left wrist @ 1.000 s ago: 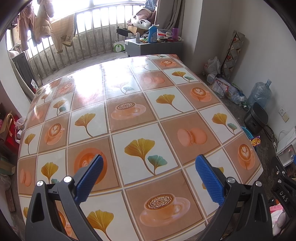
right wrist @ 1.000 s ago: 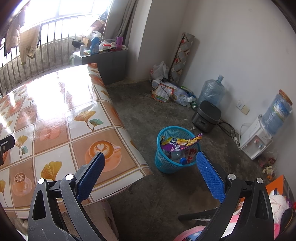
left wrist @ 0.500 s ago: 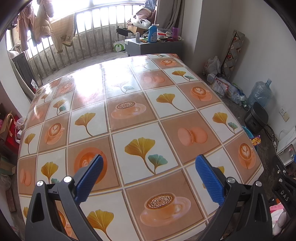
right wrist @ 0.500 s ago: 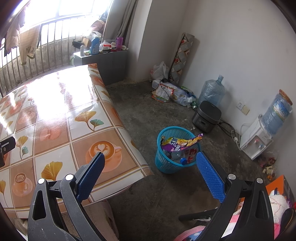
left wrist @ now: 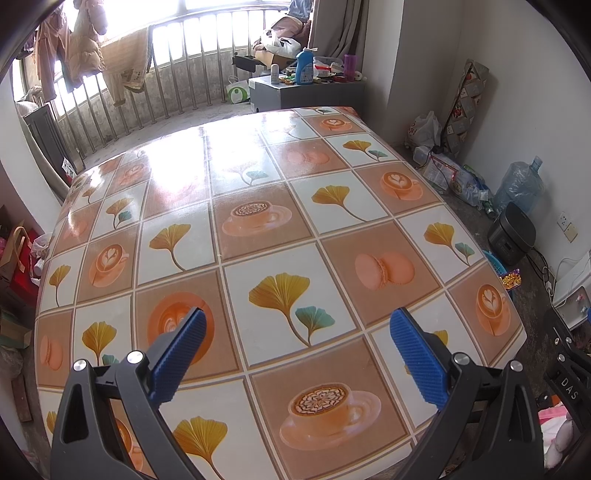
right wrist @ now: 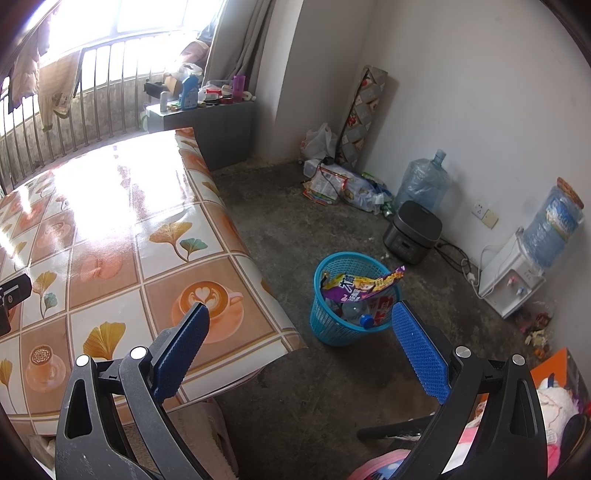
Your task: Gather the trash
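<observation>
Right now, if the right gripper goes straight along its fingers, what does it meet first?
Probably bare concrete floor between the table edge and the blue trash basket. The right gripper is open and empty. The basket lies slightly right of the line; depth is unclear.

Blue basket (left wrist: 495, 259): left wrist view, only a sliver of rim past the bench's (left wrist: 258, 229) right edge; the rest hidden.
Snack wrapper (left wrist: 510, 278): same view, one end showing beside that rim.
Basket contents (right wrist: 360, 310): right wrist view, a clear bottle and wrappers overlapping; items below too tangled to tell.
Left tool (right wrist: 11, 301): right wrist view, a black corner at the left edge, the rest cut off.
Right tool (left wrist: 565, 373): left wrist view, black frame part at the right edge; fingertips out of sight.
Cabinet-top clutter (right wrist: 207, 92): far, small items unreadable.
Window (left wrist: 207, 7): blown out by glare.
</observation>
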Available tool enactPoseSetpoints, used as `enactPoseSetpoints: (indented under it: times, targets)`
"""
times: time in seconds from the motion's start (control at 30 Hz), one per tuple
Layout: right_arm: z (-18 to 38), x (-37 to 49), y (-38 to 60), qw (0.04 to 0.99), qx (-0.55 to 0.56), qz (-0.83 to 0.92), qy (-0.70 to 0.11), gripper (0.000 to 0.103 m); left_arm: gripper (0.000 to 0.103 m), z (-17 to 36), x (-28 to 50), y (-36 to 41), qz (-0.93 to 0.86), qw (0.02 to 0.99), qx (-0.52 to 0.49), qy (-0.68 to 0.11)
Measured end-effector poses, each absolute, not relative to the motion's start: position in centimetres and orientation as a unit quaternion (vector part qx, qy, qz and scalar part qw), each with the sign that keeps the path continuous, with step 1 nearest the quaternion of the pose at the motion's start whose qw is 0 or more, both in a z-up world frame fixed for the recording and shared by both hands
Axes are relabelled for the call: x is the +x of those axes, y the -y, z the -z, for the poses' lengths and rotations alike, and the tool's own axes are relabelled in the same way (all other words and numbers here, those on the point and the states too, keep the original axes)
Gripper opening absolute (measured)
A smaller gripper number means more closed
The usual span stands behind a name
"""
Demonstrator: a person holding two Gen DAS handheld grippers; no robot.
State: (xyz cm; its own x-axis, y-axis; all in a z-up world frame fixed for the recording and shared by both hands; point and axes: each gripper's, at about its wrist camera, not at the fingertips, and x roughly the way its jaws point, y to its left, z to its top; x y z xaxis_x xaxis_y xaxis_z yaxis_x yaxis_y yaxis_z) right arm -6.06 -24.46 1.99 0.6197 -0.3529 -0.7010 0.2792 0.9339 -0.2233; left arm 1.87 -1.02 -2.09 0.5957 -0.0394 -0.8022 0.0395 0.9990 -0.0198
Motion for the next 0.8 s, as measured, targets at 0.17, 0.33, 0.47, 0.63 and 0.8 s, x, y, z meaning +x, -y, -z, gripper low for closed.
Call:
enactPoseSetpoints:
  times: [0.17, 0.33, 0.47, 0.63, 0.8]
  targets:
    - [-1.99, -6.04, 24.38, 0.899, -0.046, 0.176, -0.399, 0.095, 0.097, 2.08, 1.87, 1.04, 0.022, 0.893, 0.000, -0.449]
    - [-1.99, -6.03, 24.33, 0.899, -0.046, 0.176, -0.399, 0.095, 0.097, 2.14, 1.88, 1.02, 0.022, 0.893, 0.000, -0.449]
    - [-2.02, -5.98, 24.26, 0.899, -0.046, 0.176, -0.399, 0.095, 0.097, 2.17, 1.80, 0.94, 0.021, 0.894, 0.002, -0.448]
    - [-2.03, -5.96, 24.17, 0.899, -0.046, 0.176, -0.398, 0.095, 0.097, 2.13, 1.77, 0.95, 0.021, 0.894, 0.003, -0.448]
    - [-2.00, -6.01, 24.23, 0.899, -0.045, 0.176, -0.399, 0.095, 0.097, 2.09, 1.59, 0.65, 0.021, 0.894, 0.002, -0.447]
